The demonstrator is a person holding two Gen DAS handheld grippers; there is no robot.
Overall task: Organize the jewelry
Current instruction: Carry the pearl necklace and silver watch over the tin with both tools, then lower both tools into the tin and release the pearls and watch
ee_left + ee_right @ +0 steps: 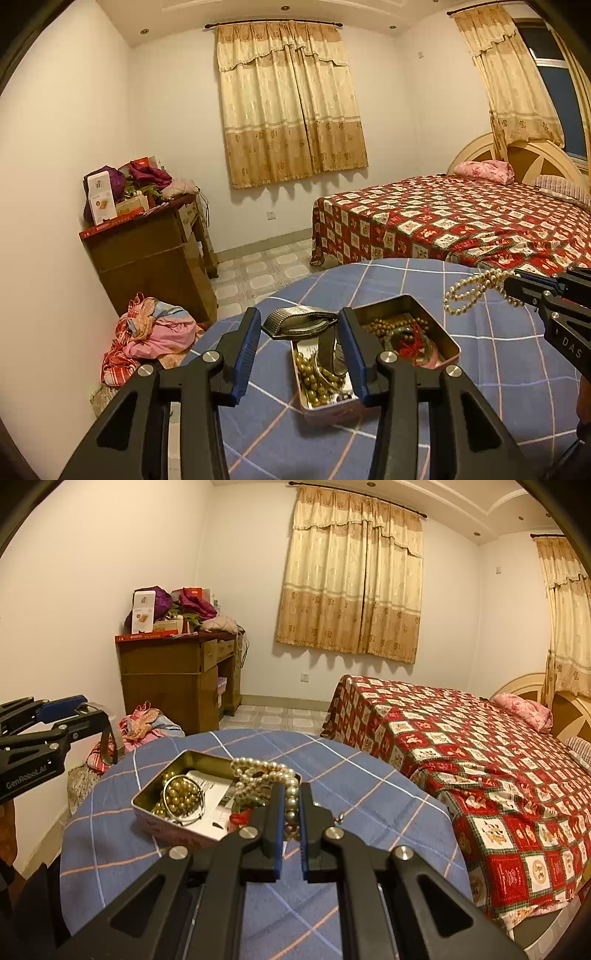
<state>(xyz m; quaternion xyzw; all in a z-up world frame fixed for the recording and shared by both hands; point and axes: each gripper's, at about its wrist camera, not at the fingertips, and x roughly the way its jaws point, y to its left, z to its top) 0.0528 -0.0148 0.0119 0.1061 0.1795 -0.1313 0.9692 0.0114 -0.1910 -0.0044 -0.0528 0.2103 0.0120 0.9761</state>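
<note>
The right gripper [291,812] was clenched on the pearl necklace [264,771], dangling it over the open tin [155,795], presumably to drop it in. The left gripper [299,332] hung released, a watch [299,321] between its jaws.

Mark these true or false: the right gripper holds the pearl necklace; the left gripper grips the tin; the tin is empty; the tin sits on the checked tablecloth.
1. The right gripper holds the pearl necklace. True.
2. The left gripper grips the tin. False: it is open, hovering above the tin.
3. The tin is empty. False: gold beads and other jewelry lie inside.
4. The tin sits on the blue checked tablecloth. True.
</note>
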